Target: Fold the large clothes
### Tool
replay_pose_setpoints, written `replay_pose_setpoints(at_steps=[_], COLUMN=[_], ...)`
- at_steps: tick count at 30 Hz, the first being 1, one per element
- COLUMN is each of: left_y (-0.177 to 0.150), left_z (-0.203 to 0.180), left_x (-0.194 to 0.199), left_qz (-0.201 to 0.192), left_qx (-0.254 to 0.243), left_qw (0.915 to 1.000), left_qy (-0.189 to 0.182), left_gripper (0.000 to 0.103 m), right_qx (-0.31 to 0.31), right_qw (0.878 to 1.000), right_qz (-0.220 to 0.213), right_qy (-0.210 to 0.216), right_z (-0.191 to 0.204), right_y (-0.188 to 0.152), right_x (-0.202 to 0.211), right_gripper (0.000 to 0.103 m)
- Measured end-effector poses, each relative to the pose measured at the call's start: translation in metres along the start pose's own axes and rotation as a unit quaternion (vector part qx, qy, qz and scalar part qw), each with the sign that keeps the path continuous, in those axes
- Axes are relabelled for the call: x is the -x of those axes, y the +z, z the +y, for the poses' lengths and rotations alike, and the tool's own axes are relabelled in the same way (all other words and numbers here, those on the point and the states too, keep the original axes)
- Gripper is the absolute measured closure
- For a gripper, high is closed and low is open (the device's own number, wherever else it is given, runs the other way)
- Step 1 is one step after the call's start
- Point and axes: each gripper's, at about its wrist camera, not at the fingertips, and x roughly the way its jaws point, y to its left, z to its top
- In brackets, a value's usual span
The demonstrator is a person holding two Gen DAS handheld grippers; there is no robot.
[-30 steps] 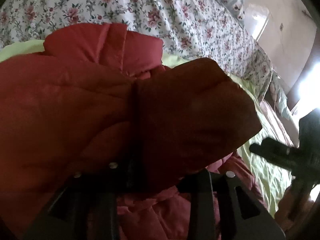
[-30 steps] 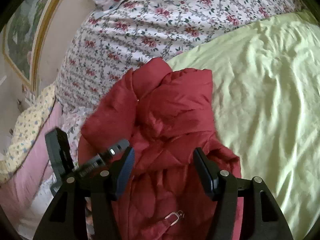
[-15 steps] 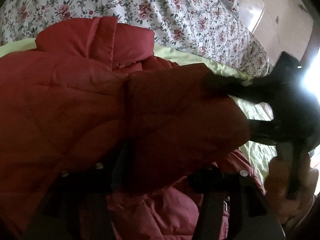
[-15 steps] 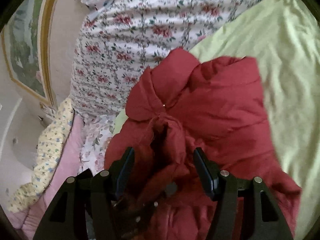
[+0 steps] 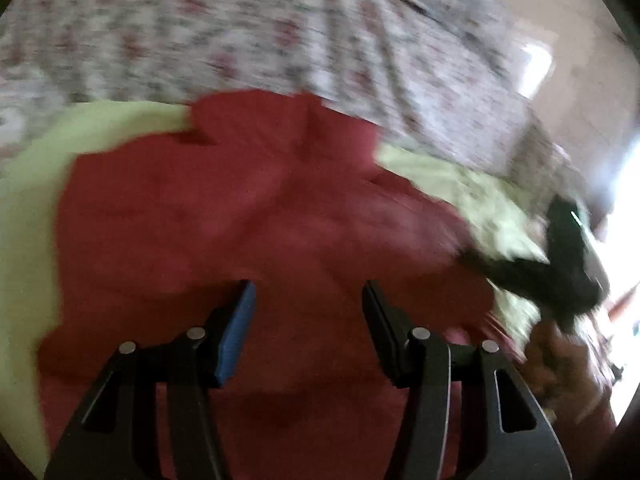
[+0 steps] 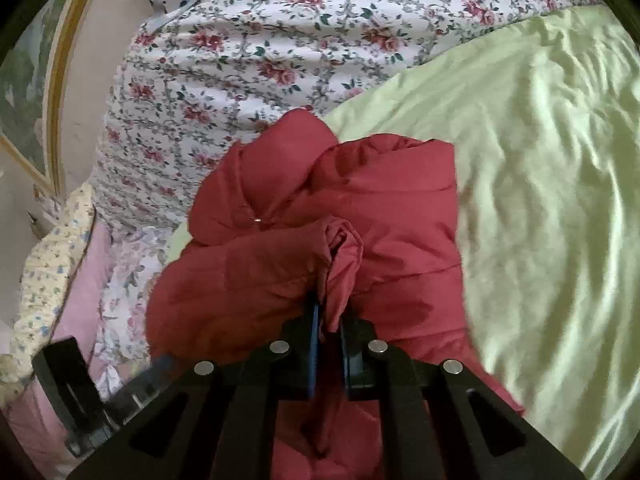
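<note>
A red padded jacket (image 6: 384,208) lies bunched on a pale green sheet (image 6: 552,168) on the bed. My right gripper (image 6: 330,320) is shut on a fold of the jacket's red fabric and holds it over the jacket's body. The left wrist view is blurred by motion: my left gripper (image 5: 308,296) is open and empty just above the red jacket (image 5: 248,208). The right gripper's black body (image 5: 560,256) shows at that view's right edge, beside the jacket.
A floral quilt (image 6: 280,40) covers the far side of the bed. A pink and floral pillow pile (image 6: 72,264) lies at the left edge. A framed picture (image 6: 28,92) hangs on the wall. Part of the left gripper (image 6: 80,392) shows low left.
My left gripper has let go of the jacket fold and opened. My right gripper, open before, has closed on a jacket fold.
</note>
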Motion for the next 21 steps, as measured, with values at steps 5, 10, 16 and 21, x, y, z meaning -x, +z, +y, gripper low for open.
replay_pose_setpoints(at_steps=[5, 10, 16, 21], left_y=[0.0, -0.011, -0.012, -0.011], left_z=[0.046, 0.047, 0.046, 0.049], left_x=[-0.034, -0.043, -0.044, -0.038], left_qz=[0.042, 0.043, 0.036, 0.032], left_qx=[0.043, 0.028, 0.025, 0.022], left_qw=[0.998, 0.998, 0.9978, 0.9987], left_qy=[0.021, 0.038, 0.049, 0.034], left_gripper=[0.054, 0.055, 0.055, 0.055], right_qx=[0.02, 0.063, 0.124, 0.136], right_qw=[0.999, 0.994, 0.988, 0.987], right_qz=[0.007, -0.048, -0.081, -0.007], right_qy=[-0.026, -0.08, -0.047, -0.084], right_z=[0.001, 0.024, 0.063, 0.055], right_y=[-0.006, -0.011, -0.025, -0.038], right_x=[-0.016, 0.023, 0.043, -0.018], right_gripper=[0.085, 0.074, 0.057, 0.06])
